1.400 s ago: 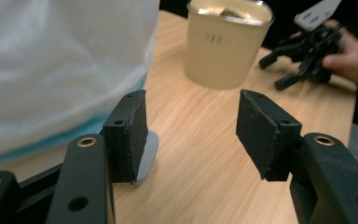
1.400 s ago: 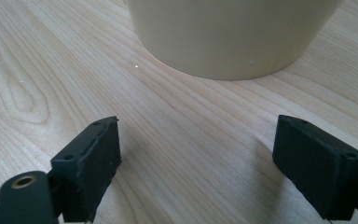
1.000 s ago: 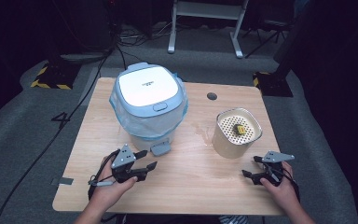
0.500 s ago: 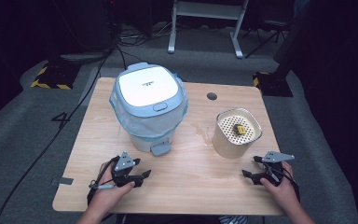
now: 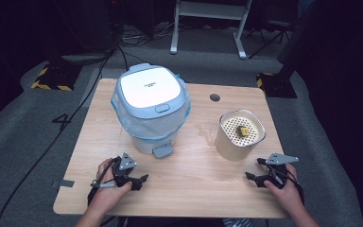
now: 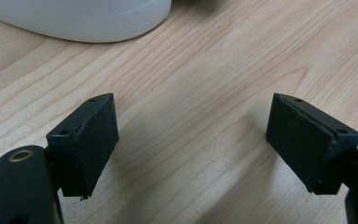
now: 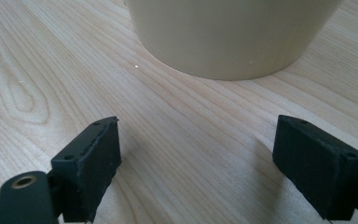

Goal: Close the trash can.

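A pale blue bin [image 5: 150, 109] with a shut white lid, a plastic liner and a foot pedal [image 5: 162, 151] stands at the table's middle left. Its white base [image 6: 74, 18] shows ahead of my left gripper [image 6: 191, 140]. That gripper [image 5: 139, 180] rests open on the wood, near the front edge, with nothing between its jaws. A cream round container [image 5: 239, 135] stands at the right, with a small yellow and dark item [image 5: 241, 131] on its perforated insert. My right gripper [image 5: 254, 169] lies open just in front of it, the container's wall [image 7: 233, 32] close ahead of the open right gripper [image 7: 196, 158].
The wooden table [image 5: 194, 179] has a round cable hole [image 5: 214, 97] at the back. Grey carpet with cables surrounds it, with a white stand leg [image 5: 239, 38] behind. A stretch of bare wood lies between the two hands.
My left gripper has drawn back a little from the bin towards the table's front edge. The right gripper has stayed where it was.
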A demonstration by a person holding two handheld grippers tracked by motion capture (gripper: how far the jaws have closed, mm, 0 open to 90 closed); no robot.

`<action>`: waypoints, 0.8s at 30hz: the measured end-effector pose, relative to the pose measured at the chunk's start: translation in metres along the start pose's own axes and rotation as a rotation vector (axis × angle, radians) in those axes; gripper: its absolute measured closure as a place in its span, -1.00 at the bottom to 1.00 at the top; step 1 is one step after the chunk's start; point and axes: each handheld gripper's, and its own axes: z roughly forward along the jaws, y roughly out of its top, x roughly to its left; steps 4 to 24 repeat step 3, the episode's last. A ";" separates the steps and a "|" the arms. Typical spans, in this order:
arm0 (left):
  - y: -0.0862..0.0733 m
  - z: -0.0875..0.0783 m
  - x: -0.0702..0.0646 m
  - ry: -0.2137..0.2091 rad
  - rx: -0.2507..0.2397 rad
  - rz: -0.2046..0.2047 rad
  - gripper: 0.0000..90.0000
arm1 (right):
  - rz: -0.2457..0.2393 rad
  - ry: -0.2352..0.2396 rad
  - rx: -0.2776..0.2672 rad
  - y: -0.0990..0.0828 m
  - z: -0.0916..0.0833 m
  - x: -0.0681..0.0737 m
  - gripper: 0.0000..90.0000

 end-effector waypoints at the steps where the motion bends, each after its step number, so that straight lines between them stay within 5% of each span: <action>1: 0.000 0.000 0.002 -0.010 0.000 0.010 -0.62 | 0.000 0.000 0.000 0.000 0.000 0.000 -0.66; 24: 0.000 -0.001 0.007 -0.028 0.003 0.030 -0.62 | 0.000 0.000 0.000 0.000 0.000 0.000 -0.66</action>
